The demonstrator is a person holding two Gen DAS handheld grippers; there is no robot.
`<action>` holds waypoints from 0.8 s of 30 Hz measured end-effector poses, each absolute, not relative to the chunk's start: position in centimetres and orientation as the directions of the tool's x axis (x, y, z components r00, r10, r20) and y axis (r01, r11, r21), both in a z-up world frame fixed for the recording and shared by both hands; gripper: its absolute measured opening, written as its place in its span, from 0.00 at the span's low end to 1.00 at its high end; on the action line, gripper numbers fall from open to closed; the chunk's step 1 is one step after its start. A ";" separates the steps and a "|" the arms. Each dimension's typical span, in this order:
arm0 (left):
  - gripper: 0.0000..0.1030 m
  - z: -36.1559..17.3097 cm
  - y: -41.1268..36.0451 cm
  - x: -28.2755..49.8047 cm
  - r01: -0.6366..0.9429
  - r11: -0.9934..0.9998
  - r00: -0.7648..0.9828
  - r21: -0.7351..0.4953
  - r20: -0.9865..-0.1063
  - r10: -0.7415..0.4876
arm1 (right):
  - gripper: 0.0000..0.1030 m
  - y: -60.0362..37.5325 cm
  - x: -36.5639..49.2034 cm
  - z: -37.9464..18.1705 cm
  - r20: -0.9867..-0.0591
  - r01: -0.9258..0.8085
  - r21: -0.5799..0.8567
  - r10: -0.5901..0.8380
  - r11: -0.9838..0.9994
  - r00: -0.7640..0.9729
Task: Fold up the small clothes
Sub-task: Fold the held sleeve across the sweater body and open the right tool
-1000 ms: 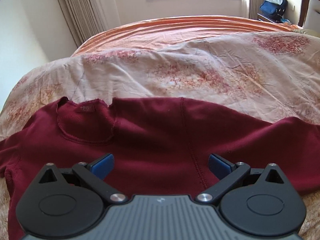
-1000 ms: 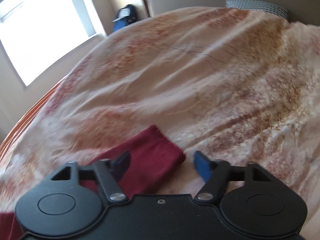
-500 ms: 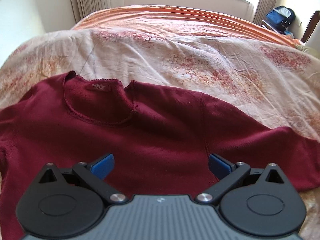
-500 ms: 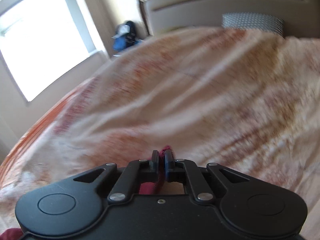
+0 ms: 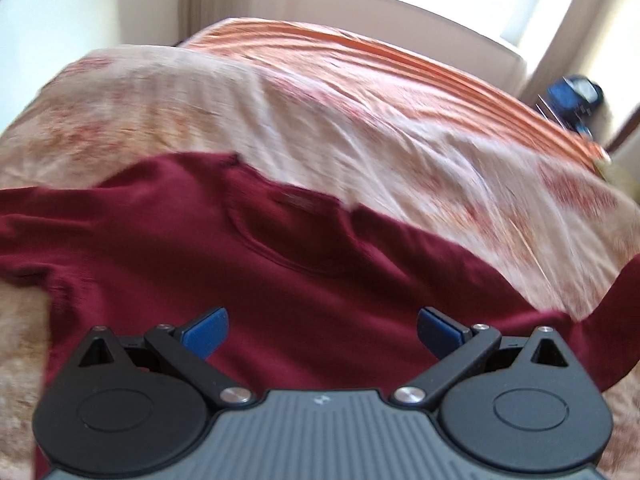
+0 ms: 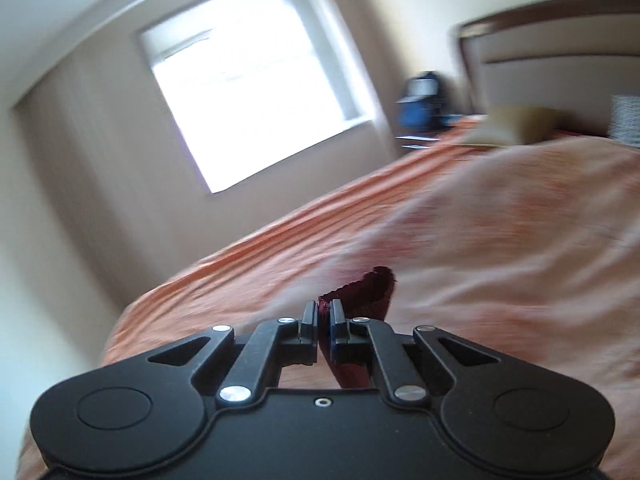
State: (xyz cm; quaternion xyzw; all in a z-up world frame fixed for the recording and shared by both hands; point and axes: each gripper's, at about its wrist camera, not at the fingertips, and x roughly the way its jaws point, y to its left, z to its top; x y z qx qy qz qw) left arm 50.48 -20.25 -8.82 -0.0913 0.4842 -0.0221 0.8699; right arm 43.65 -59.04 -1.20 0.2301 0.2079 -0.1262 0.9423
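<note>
A dark red sweater (image 5: 312, 280) lies flat on the bed, neckline (image 5: 288, 232) facing away from me. My left gripper (image 5: 322, 330) is open and empty, hovering over the sweater's chest. The sweater's right sleeve (image 5: 616, 304) rises off the bed at the right edge of the left wrist view. My right gripper (image 6: 323, 316) is shut on the sleeve cuff (image 6: 368, 292), which sticks up past the fingertips, lifted above the bed.
A floral quilt (image 5: 360, 120) covers the bed over an orange sheet (image 6: 280, 248). A window (image 6: 248, 92) and curtains are behind. A blue backpack (image 6: 420, 100) stands by the headboard (image 6: 552, 52). A pillow (image 6: 516, 120) lies near it.
My right gripper closed on the sleeve cuff and lifted it off the bed, swinging toward the window. My left gripper stayed open and shifted left over the sweater.
</note>
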 end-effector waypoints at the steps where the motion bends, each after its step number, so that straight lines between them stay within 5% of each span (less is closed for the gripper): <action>1: 1.00 -8.5 -19.1 50.6 -0.069 0.982 0.534 -0.175 -0.838 -0.112 | 0.05 -57.1 44.5 -0.8 -0.445 0.286 0.385 -0.096 0.878 0.891; 11: 1.00 -7.7 -7.5 51.0 -0.234 0.965 0.562 -0.119 -0.827 0.034 | 0.05 -36.6 49.9 -3.5 -0.475 -0.017 0.429 0.242 0.903 0.846; 24: 1.00 -11.1 2.0 50.8 -0.328 0.944 0.531 -0.040 -0.834 0.149 | 0.07 -19.3 51.1 -17.0 -0.664 -0.077 0.376 0.327 0.923 0.673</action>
